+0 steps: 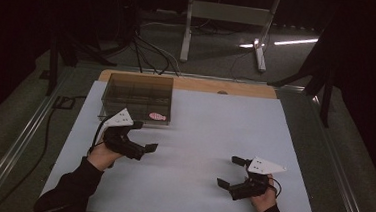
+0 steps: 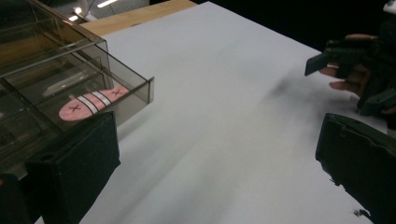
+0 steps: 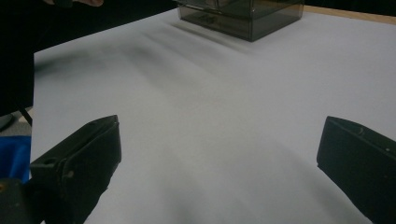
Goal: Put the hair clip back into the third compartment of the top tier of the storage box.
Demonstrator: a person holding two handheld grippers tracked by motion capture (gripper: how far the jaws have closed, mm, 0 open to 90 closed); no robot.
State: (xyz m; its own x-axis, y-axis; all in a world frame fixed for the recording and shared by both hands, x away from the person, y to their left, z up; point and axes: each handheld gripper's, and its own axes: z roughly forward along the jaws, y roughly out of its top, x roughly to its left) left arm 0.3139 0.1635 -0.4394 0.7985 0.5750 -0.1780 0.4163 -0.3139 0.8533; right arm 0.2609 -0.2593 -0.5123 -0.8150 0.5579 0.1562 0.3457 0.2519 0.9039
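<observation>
A clear smoky plastic box with compartments stands at the table's back left. A pink fish-shaped piece with white stripes lies in its near right compartment, seen through the wall. My left gripper hovers just in front of the box, jaws wide apart and empty. My right gripper is low at the front right, open and empty, pointing across the white sheet toward the box.
A white sheet covers the table, with a wooden strip along the far edge. Cables and a metal stand leg lie on the floor beyond. The person's other hand and gripper show at the right of the left gripper view.
</observation>
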